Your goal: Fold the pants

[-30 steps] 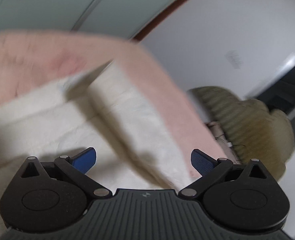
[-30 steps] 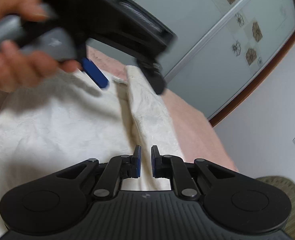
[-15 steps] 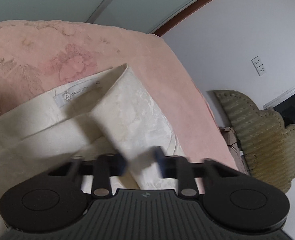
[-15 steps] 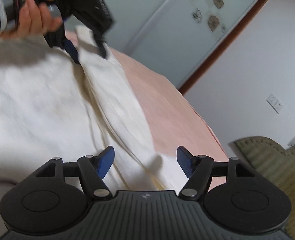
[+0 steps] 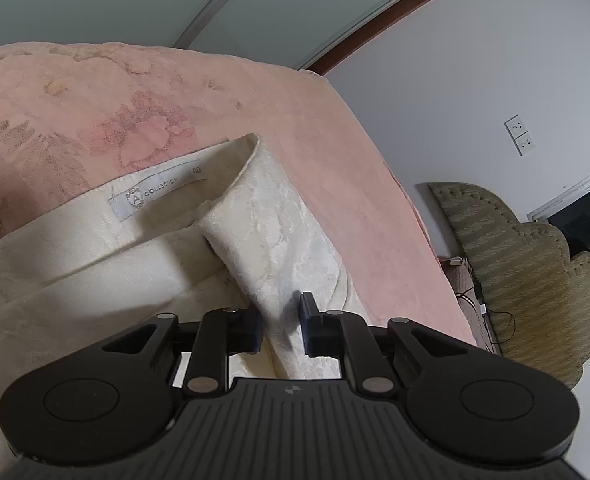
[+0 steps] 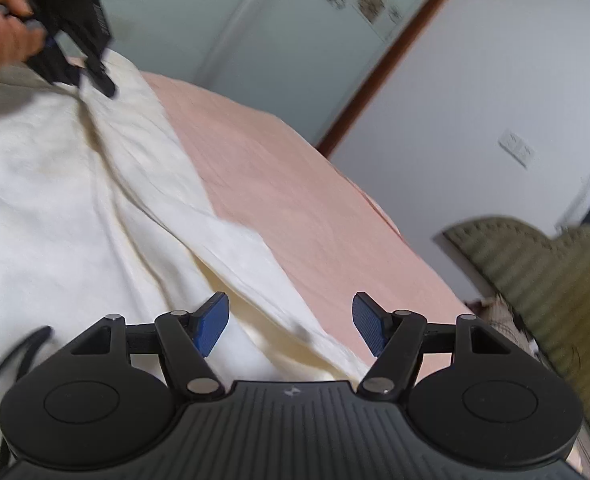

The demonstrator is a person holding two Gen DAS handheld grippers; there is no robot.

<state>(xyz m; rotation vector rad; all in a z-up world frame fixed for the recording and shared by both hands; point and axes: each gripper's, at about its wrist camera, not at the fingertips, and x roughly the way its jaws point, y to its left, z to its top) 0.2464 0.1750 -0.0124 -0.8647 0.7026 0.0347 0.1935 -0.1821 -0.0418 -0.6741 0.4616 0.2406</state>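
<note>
Cream pants [image 5: 275,216] lie on a pink bed cover [image 5: 315,140], waistband label [image 5: 151,200] facing up. My left gripper [image 5: 280,324] has a raised fold of the waistband edge between its pads, which press on it; the jaws are opening slightly. In the right wrist view that left gripper [image 6: 83,76] sits at the far top left in a person's hand [image 6: 3,36], pinching the pants [image 6: 75,200] at their corner. My right gripper [image 6: 291,324] is open just above the pants' long right edge, with cloth below the gap and nothing pinched.
The bed cover [image 6: 295,200] runs to the bed's right edge. An olive padded chair [image 5: 527,280] [image 6: 535,280] stands beside it. Sliding wardrobe doors [image 5: 135,0] are behind the bed, and a wall socket [image 5: 519,135] is on the white wall.
My left gripper went from wide open to closed on the waistband fold. My right gripper opened from shut and drew back along the pants' edge, away from the left one.
</note>
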